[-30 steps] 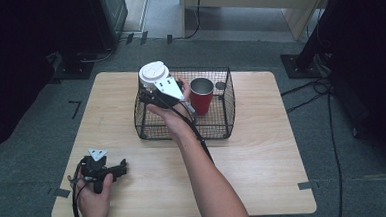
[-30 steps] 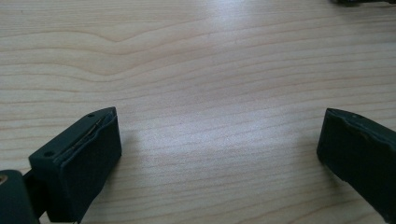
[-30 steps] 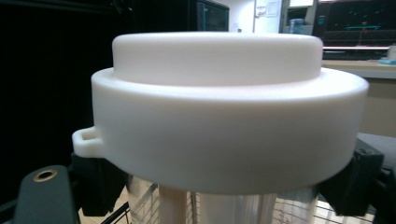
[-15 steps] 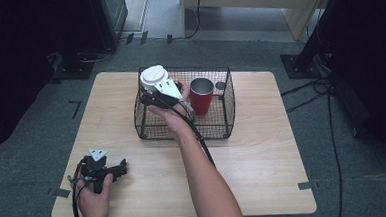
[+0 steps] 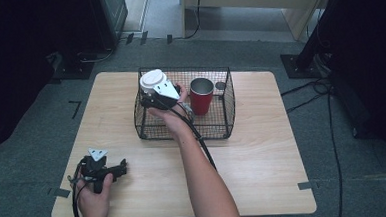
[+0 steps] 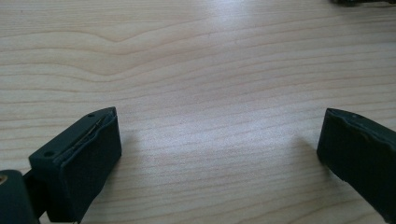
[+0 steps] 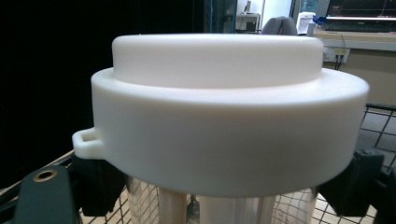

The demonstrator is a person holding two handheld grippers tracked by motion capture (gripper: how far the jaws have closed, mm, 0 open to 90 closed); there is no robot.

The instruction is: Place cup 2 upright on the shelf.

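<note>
The right gripper, clamped on the white-lidded cup, has sunk slightly into the wire basket beside the red cup. The left gripper rests unmoved on the table, jaws apart.

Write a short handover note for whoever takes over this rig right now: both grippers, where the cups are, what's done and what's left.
Right gripper: shut on the white-lidded cup, held upright at the wire basket, left rear corner.
Left gripper: open, holding nothing, resting on the wooden table near its front left corner.
Red cup: upright inside the basket, right of the lidded one.
Done: red cup is in the basket.
Left: probably set the lidded cup down inside, release it, withdraw. Whether it touches the basket floor can't be told.
</note>
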